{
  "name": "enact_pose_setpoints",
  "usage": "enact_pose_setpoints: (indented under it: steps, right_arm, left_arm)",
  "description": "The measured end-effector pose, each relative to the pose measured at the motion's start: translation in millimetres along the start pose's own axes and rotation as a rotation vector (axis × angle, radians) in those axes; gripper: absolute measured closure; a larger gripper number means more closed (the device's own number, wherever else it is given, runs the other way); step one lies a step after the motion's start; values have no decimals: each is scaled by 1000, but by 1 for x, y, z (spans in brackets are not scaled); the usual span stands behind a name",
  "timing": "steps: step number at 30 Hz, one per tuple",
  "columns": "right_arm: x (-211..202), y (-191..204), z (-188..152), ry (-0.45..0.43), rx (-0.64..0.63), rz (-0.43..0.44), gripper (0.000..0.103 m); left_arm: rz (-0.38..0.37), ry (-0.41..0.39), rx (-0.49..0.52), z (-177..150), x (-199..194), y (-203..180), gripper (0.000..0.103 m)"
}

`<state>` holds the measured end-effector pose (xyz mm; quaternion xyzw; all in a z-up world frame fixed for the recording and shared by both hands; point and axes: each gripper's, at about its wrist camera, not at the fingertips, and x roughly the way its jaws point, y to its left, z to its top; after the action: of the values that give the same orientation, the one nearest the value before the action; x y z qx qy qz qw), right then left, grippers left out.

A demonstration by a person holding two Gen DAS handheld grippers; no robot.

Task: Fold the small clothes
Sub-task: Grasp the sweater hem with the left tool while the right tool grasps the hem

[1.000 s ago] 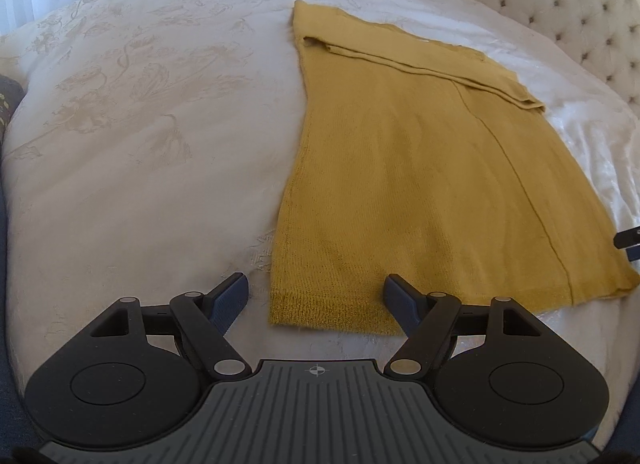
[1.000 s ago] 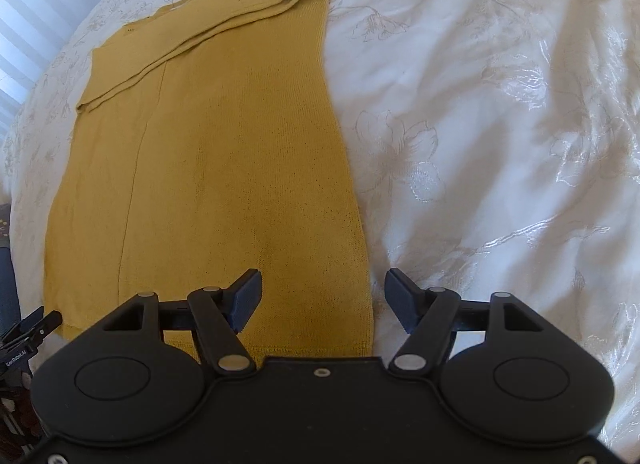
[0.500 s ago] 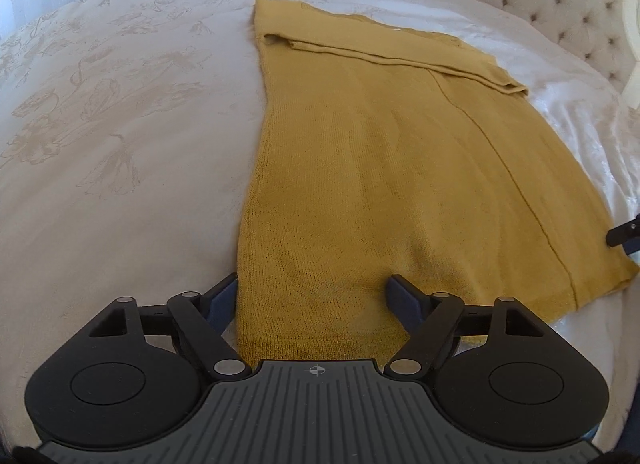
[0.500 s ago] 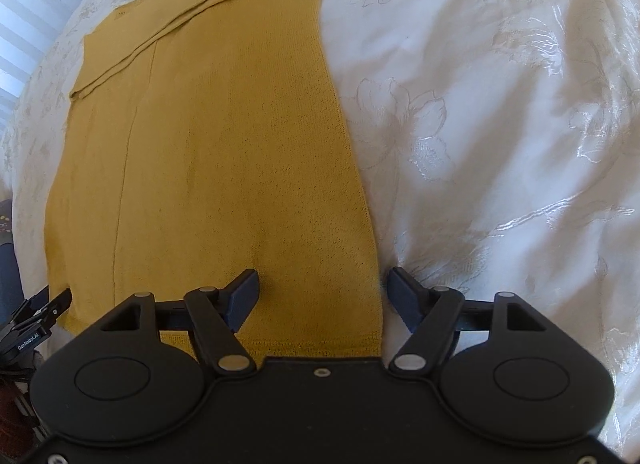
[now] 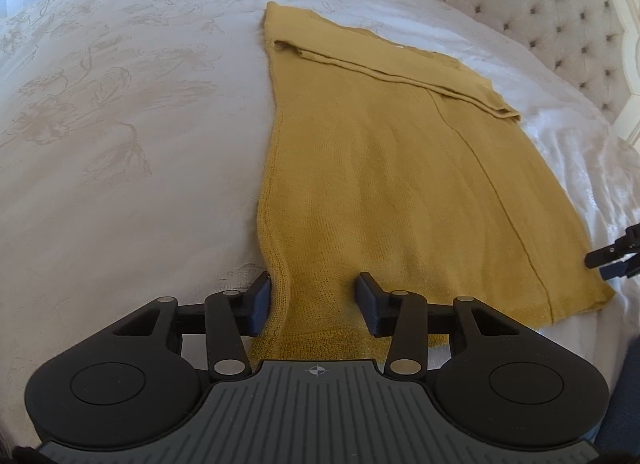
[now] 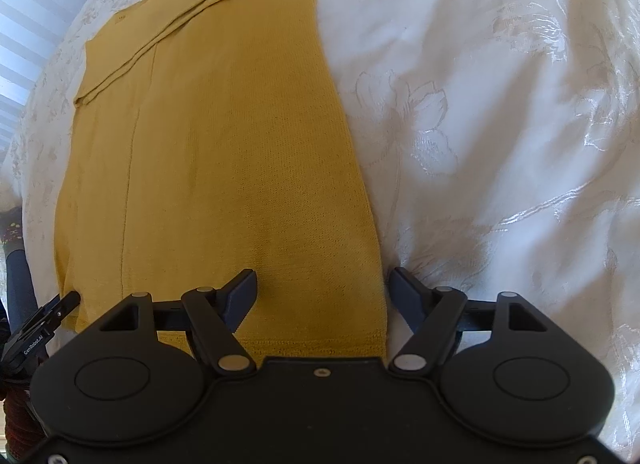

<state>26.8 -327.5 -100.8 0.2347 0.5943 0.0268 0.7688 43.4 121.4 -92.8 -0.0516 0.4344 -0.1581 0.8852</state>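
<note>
Left hand-held gripper (image 5: 314,302): its two fingers stand apart, one on each side of the near left corner of the garment. The left finger touches the cloth edge, which rises in a small ripple there; nothing is clamped.
Right hand-held gripper (image 6: 323,292): fingers wide apart over the near right corner of the garment. The left finger (image 6: 240,296) is above the cloth and the right finger is just beside the cloth edge, over the bedspread. It holds nothing.
Yellow knit garment (image 5: 400,184): lies flat on the bed, long side running from near to far. The near hem is at both grippers. At the far end a folded layer lies across it in a diagonal band. A seam line runs along its length.
Bed (image 5: 120,124): covered by a white bedspread with flower pattern, some wrinkles on the right side.
Headboard (image 5: 540,16): tufted, pale, at the far right in the left wrist view.
Far edge: some small objects stand behind the bed, too small to identify.
</note>
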Motion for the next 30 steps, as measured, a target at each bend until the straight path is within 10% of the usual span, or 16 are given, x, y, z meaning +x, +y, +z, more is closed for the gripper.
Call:
enact_pose_setpoints:
  steps: [5, 12, 21, 30]
  right_arm:
    - [0, -8, 2, 6, 15, 19, 27]
    - [-1, -4, 4, 11, -10, 10, 28]
    - [-12, 15, -7, -60, -105, -13, 86]
    - [-48, 5, -19, -284, -77, 177, 88]
  left_arm:
    - [-39, 18, -71, 1, 2, 16, 61]
    - [-52, 29, 5, 1, 3, 7, 89]
    - [-98, -35, -110, 1, -8, 16, 96]
    - [-160, -117, -187, 14, -26, 18, 96]
